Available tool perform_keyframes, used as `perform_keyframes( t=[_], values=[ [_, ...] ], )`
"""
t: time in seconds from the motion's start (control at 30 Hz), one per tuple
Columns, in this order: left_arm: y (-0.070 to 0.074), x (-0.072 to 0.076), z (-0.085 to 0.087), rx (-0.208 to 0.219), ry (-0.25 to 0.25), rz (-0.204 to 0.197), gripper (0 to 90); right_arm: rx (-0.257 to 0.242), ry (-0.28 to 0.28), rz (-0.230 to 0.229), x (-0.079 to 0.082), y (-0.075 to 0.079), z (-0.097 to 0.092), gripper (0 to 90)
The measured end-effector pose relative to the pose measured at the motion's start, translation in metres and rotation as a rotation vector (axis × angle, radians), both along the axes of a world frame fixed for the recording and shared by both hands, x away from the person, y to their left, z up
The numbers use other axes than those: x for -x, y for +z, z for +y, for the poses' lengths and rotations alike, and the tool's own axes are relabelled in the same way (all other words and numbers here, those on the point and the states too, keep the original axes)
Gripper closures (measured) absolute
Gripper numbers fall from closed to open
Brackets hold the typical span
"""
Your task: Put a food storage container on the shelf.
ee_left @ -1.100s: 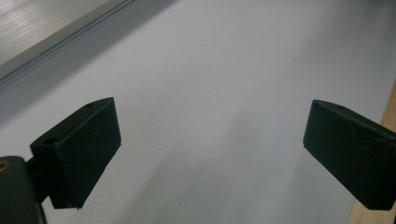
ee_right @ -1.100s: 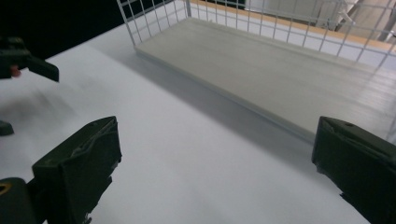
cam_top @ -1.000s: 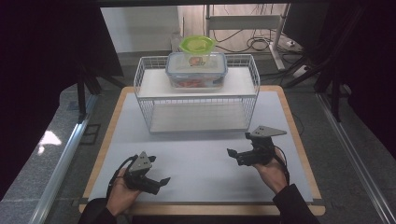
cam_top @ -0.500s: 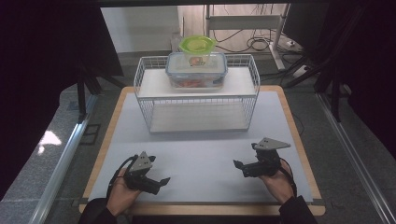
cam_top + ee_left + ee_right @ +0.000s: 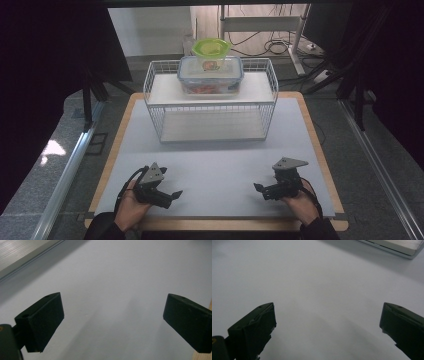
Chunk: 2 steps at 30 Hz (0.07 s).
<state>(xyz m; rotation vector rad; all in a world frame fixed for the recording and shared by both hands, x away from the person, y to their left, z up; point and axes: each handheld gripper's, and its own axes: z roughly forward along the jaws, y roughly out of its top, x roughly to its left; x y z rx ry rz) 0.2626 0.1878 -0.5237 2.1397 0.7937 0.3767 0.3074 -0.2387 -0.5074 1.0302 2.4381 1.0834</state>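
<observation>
My two grippers, the left gripper [image 5: 167, 195] and the right gripper [image 5: 265, 190], are resting low on the near part of the table [image 5: 220, 165], jaws spread wide and gripping nothing. Ahead of them the wire rack [image 5: 210, 107] is standing at the far side, well apart from both. On its top shelf the lidded food box [image 5: 210, 75] is sitting with the small green bowl [image 5: 211, 48] just behind it. I judge I am not yet reaching; everything is left to do.

Black grippers [image 5: 174, 194], grey triangular plates, dark sleeves
</observation>
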Motion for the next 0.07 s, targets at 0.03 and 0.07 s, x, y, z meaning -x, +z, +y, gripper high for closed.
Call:
perform_keyframes(
  t=[0.03,0.07],
  values=[
    [0.0,-0.0001,-0.0001,0.0,0.0,0.0,3.3,-0.004,-0.005,0.002,-0.0003,-0.0002,-0.0007,0.4],
    [-0.0001,-0.0002,-0.0003,-0.001,0.0,0.0,3.3,-0.008,-0.008,0.002,-0.0006,-0.0001,-0.0012,0.3]
  ],
)
